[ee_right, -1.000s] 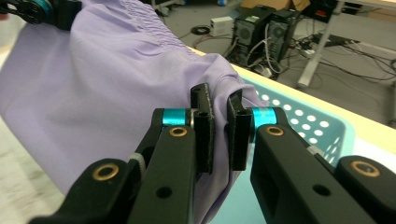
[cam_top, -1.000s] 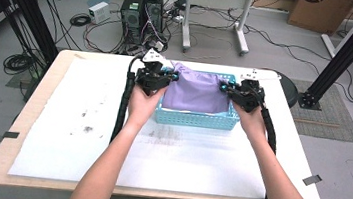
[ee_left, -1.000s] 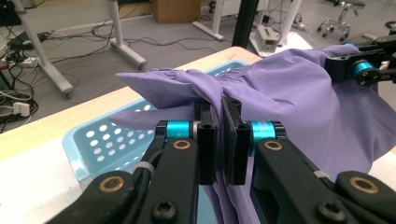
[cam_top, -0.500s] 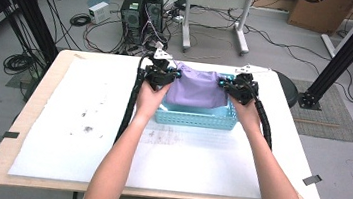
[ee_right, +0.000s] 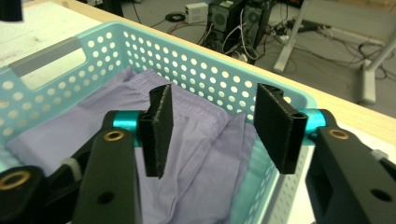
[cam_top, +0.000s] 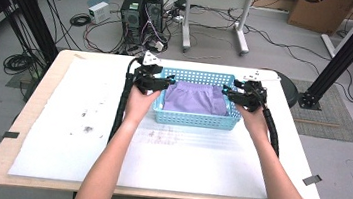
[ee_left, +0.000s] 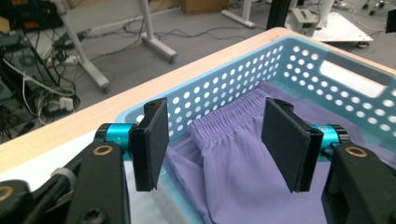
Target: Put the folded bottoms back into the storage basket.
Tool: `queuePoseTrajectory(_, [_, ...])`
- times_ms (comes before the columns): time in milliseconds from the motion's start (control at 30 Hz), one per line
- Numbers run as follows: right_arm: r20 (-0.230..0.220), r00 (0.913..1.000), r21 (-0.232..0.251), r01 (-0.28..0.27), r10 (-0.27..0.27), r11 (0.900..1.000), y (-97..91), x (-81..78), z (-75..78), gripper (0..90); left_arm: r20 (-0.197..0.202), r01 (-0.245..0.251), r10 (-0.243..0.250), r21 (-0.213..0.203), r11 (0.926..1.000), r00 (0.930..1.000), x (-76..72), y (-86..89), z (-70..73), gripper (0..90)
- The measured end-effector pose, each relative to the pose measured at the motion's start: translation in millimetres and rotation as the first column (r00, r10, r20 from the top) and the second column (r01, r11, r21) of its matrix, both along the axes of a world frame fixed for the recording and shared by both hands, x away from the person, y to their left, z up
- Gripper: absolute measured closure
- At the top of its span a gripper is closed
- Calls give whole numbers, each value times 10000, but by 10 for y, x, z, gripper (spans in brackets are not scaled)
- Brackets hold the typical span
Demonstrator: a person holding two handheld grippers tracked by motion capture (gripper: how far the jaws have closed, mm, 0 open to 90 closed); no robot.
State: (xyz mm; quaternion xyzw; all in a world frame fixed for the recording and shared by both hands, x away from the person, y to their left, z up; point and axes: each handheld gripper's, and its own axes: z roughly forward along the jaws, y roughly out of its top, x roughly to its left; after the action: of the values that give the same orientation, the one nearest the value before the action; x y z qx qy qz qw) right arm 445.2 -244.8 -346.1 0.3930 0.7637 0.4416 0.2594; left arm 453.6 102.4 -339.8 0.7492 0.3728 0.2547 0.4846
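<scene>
A light blue perforated basket stands at the far middle of the table. A folded purple cloth with an elastic band lies inside it. My left gripper hovers open over the basket's left end, above the cloth and the basket wall. At the right end my right gripper also stands open over the cloth, with the basket rim beyond its jaws. Nothing is between either pair of pads.
The table is covered by a white sheet with dark smudges at the left. Beyond the far edge are computer towers, cables and a white desk's legs. Black frame posts stand at both sides.
Both grippers have moved forward and apart to the basket's two ends. The cloth, earlier bunched up between them, now lies flat in the basket, let go.
</scene>
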Motion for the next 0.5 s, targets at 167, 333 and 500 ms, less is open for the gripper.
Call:
queuePoseTrajectory(167, [272,9994,24,-207,206,9998,-83,-212,-8,465,474,269,-262,-149,9995,9985,-255,103,-18,366])
queuePoseTrajectory(333, [605,9971,291,-483,464,9984,-172,-456,-39,455,668,535,-516,-271,9982,9964,-514,201,-72,355])
queuePoseTrajectory(500, [762,9951,690,-678,626,9953,-260,-675,-92,439,866,664,-633,-341,9972,9942,-761,299,-123,349])
